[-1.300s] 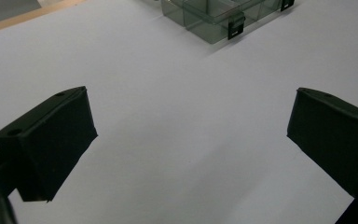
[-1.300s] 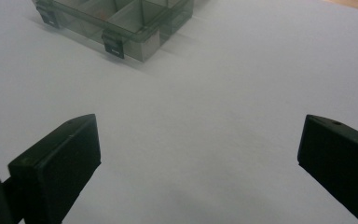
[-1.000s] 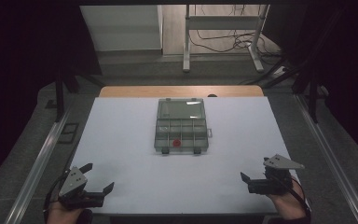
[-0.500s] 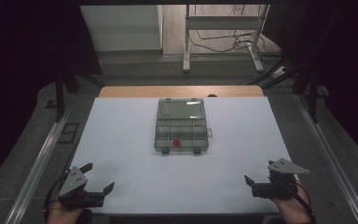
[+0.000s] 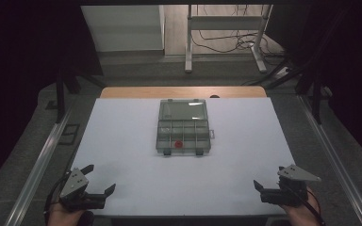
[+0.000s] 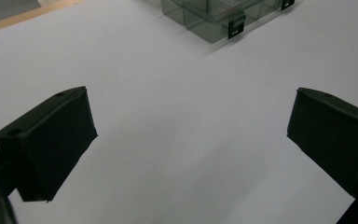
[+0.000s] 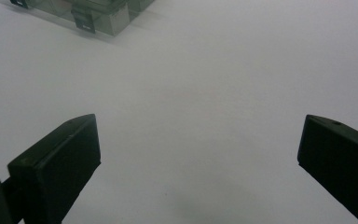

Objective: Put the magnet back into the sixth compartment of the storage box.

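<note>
A clear plastic compartment box (image 5: 184,127) with black latches lies shut at the middle of the white table (image 5: 122,141). A small red piece (image 5: 178,143) sits in one of its front compartments. My left gripper (image 5: 101,178) rests at the near left corner, open and holding nothing. My right gripper (image 5: 268,178) rests at the near right corner, also open and holding nothing. In the left gripper view the jaws of the left gripper (image 6: 191,121) stand wide apart over bare table, with the box (image 6: 214,18) far ahead. The right gripper (image 7: 200,140) looks the same, the box (image 7: 98,14) at the upper left.
A wooden strip (image 5: 184,92) runs along the table's far edge. Metal rails (image 5: 42,160) flank both sides. Beyond the table stand a white frame (image 5: 226,23) and floor cables (image 5: 217,44). Wide bare table lies between the box and both grippers.
My right gripper has drifted a little toward the near right corner. The left gripper and the box have stayed where they were.
</note>
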